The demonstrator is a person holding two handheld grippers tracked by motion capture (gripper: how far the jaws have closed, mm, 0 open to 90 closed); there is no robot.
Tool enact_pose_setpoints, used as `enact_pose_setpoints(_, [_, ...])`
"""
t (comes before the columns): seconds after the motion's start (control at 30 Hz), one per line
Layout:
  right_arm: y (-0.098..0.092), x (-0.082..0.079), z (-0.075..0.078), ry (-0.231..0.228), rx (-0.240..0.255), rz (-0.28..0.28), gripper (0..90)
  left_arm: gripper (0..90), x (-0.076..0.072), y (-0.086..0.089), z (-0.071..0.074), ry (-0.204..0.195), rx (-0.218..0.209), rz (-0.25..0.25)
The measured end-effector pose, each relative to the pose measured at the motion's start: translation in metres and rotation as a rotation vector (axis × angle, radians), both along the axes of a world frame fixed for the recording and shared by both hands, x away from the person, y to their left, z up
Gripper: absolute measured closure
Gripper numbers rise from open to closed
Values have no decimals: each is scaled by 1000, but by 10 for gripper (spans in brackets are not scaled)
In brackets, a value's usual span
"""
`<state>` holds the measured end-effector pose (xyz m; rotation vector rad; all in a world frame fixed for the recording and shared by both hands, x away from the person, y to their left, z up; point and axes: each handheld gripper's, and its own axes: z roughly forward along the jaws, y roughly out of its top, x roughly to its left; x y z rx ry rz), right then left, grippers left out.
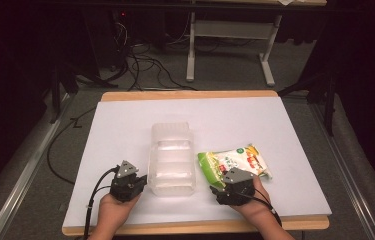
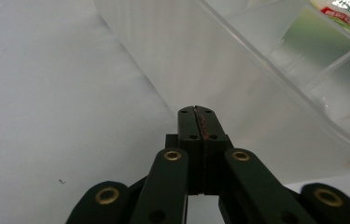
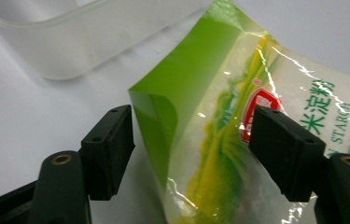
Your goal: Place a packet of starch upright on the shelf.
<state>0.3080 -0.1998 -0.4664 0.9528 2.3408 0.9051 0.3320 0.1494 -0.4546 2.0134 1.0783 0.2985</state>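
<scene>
A clear plastic container (image 1: 171, 157) sits in the middle of the white table top (image 1: 125, 120). To its right lies a green and white bag of starch (image 1: 232, 160). My left gripper (image 1: 131, 176) rests on the table by the container's near left corner. In the left gripper view its jaws (image 2: 197, 114) are shut with nothing between them, and the container's wall (image 2: 256, 60) rises just ahead. My right gripper (image 1: 225, 181) is at the bag's near end. In the right gripper view it (image 3: 191, 126) stands open, with the bag's green end (image 3: 219, 140) between the jaws, apart from the pads.
Both hands come in over the wooden front edge (image 1: 195, 227) of the table. Past the far edge, on the dark floor, are cables (image 1: 145, 65) and a grey metal stand (image 1: 230, 35). The container's rounded corner (image 3: 70, 42) lies just left of the bag.
</scene>
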Motion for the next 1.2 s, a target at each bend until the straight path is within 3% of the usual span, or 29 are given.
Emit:
enact_pose_setpoints(0.1, [-2, 2, -1, -24, -22, -18, 384, 788, 2, 10, 4, -26, -31, 37])
enact_pose_setpoints(0.13, [-2, 2, -1, -24, -22, -18, 384, 774, 2, 10, 4, -26, -31, 37])
enact_pose_setpoints(0.23, [-1, 0, 1, -30, -19, -8, 522, 745, 4, 23, 7, -23, -61, 64])
enact_pose_setpoints(0.37, [1, -2, 3, -47, -18, 1, 626, 726, 6, 30, 6, -4, -76, 73])
enact_pose_setpoints(0.53, [-3, -1, 9, -45, 27, 2, 786, 719, 7, 36, 7, -2, -92, 85])
enact_pose_setpoints(0.57, [-6, -1, 13, -57, 48, -10, 865, 718, 7, 36, 7, -1, -95, 85])
enact_pose_setpoints(0.63, [-9, -1, 16, -54, 63, -20, 877, 717, 7, 36, 7, -5, -87, 83])
enact_pose_setpoints(0.8, [-28, 2, 27, -43, 163, -46, 900, 709, 8, 36, 7, -3, -88, 84])
enact_pose_setpoints(1.03, [-48, 0, 51, -128, 304, -74, 900, 646, 9, 39, 7, -4, -87, 95])
enact_pose_setpoints(1.2, [-55, 1, 64, -178, 359, -89, 900, 572, 10, 39, 7, -10, -82, 114])
